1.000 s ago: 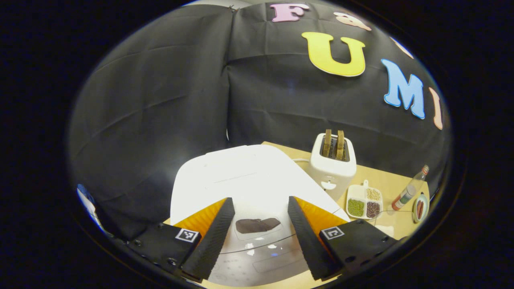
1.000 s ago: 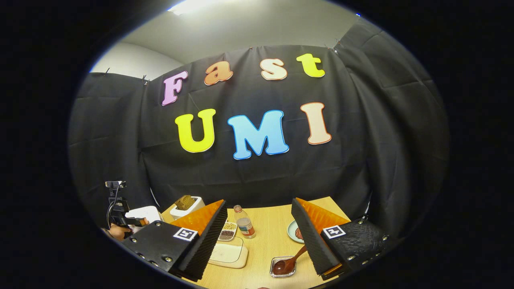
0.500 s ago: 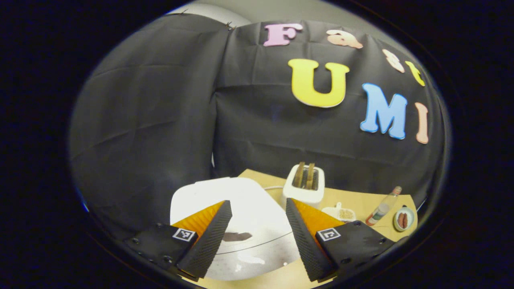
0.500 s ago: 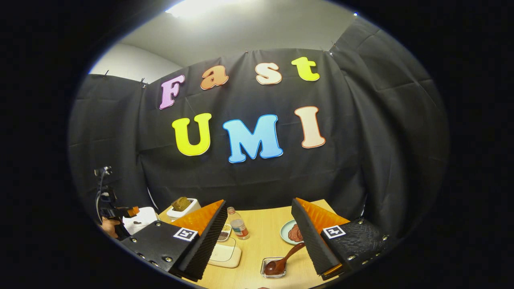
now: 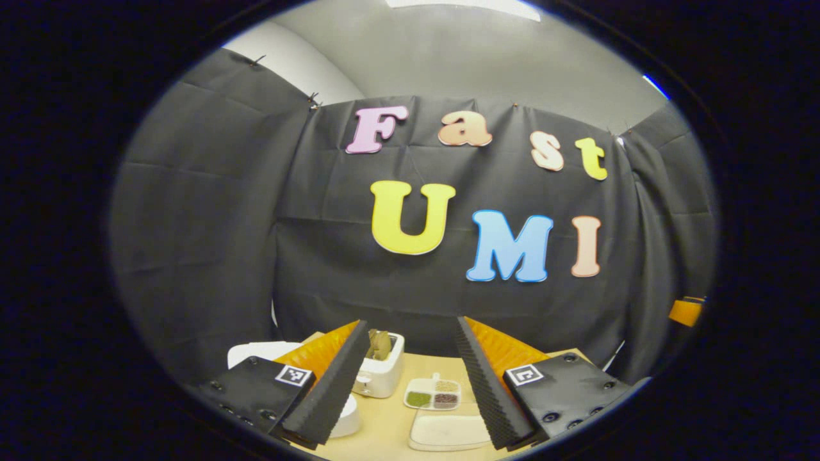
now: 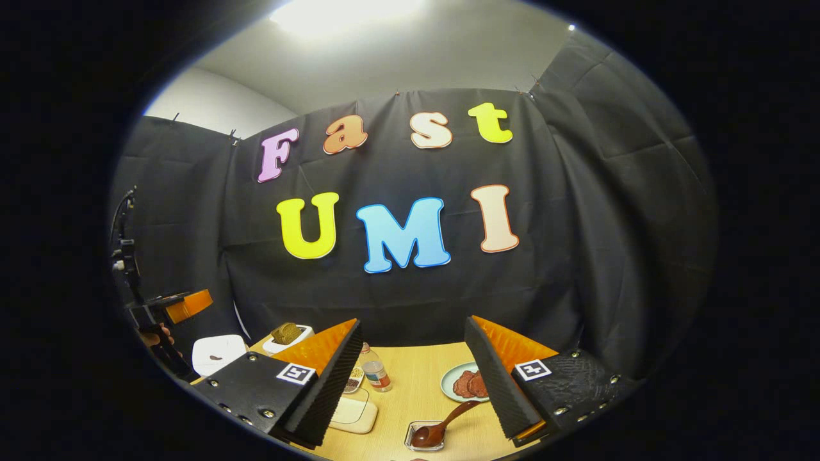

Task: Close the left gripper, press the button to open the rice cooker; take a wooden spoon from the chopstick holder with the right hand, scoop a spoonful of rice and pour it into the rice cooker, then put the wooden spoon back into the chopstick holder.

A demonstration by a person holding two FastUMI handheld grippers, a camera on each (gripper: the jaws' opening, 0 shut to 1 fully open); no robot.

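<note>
The white rice cooker (image 6: 218, 354), lid down, sits at the table's left; in the left gripper view its edge (image 5: 255, 352) peeks out behind my left finger. The wooden spoon (image 6: 442, 426) lies with its bowl in a small clear holder (image 6: 419, 438) just left of my right finger. A shallow white rice box (image 6: 351, 413) lies nearer the middle. My left gripper (image 5: 410, 320) is open and empty, raised above the table and facing the wall. My right gripper (image 6: 412, 320) is open and empty, hovering above the spoon. A hand (image 6: 154, 336) holds the left gripper (image 6: 170, 307) high above the cooker.
A white toaster (image 5: 383, 371) with bread stands behind the cooker. A divided dish of beans (image 5: 432, 400), a small bottle (image 6: 375, 374) and a plate of meat slices (image 6: 467, 383) sit on the wooden table (image 6: 416, 384). Black cloth closes off the back and sides.
The left gripper has risen and tilted up from just over the cooker lid, so its view now faces the wall. It stays open. The right gripper has barely shifted.
</note>
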